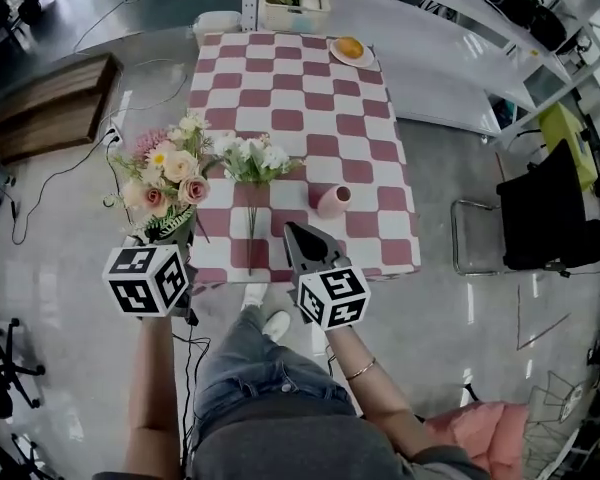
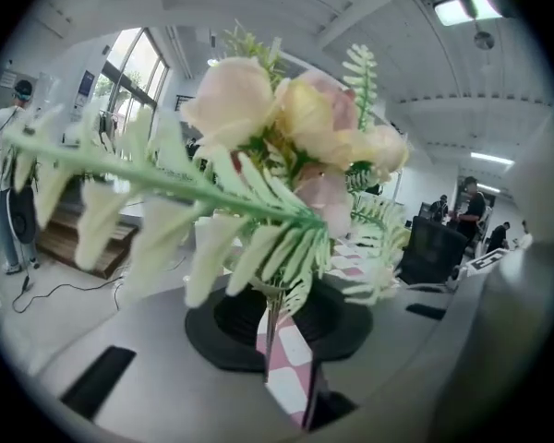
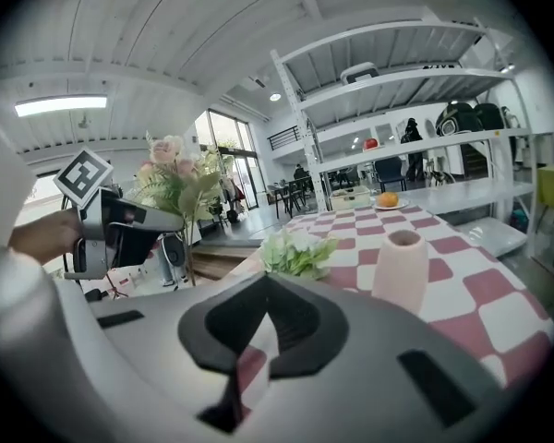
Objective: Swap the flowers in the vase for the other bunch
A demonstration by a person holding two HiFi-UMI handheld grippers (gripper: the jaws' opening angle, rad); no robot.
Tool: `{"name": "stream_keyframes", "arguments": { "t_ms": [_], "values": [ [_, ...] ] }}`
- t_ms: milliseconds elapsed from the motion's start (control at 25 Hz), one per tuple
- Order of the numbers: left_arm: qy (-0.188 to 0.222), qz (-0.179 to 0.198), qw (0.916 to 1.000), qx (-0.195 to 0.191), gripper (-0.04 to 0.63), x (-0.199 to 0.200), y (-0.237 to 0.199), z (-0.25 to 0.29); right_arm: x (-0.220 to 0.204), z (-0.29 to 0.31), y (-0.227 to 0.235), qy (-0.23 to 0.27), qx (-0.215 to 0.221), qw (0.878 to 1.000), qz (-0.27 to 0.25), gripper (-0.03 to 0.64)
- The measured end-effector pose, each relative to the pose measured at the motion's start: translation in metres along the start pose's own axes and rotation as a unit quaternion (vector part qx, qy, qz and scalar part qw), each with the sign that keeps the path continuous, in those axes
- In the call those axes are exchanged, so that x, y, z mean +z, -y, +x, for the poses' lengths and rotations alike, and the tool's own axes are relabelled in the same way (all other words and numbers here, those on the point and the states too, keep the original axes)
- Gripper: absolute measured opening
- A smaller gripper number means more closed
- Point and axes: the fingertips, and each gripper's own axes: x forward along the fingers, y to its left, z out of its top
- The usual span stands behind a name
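Head view looks steeply down on the checkered tabletop (image 1: 300,78). Left gripper view sits close behind a pink bouquet (image 2: 295,118). Right gripper view looks low across that tabletop; it shares the pink vase (image 3: 402,270) with head view.

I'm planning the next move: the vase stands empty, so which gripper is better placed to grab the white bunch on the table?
Right. The right gripper is empty, jaws together, close beside the white bunch. The left gripper is clamped on the pink bunch, out beyond the table.

Right tool (image 3: 266,280) closed, pink vase (image 3: 400,270), white bunch (image 3: 300,252), pink bouquet (image 3: 171,178)
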Motion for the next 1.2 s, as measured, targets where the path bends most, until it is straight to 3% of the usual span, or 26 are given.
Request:
{"name": "stream_keyframes", "arguments": {
  "t_ms": [200,720,1200],
  "values": [
    [-0.03,-0.012,0.9994,-0.009,0.075,-0.015,-0.003,0.013,0.003,0.013,-0.007,-0.001,0.01,1.0,-0.011,0.01],
    [-0.035,-0.055,0.9978,0.011,0.075,-0.011,-0.039,0.069,0.013,0.049,-0.004,-0.01,0.011,1.0,-0.009,0.011],
    [-0.071,-0.073,0.9946,0.018,0.064,-0.027,-0.061,0.132,0.016,0.083,0.015,-0.027,-0.004,1.0,0.001,0.01]
  ]
}}
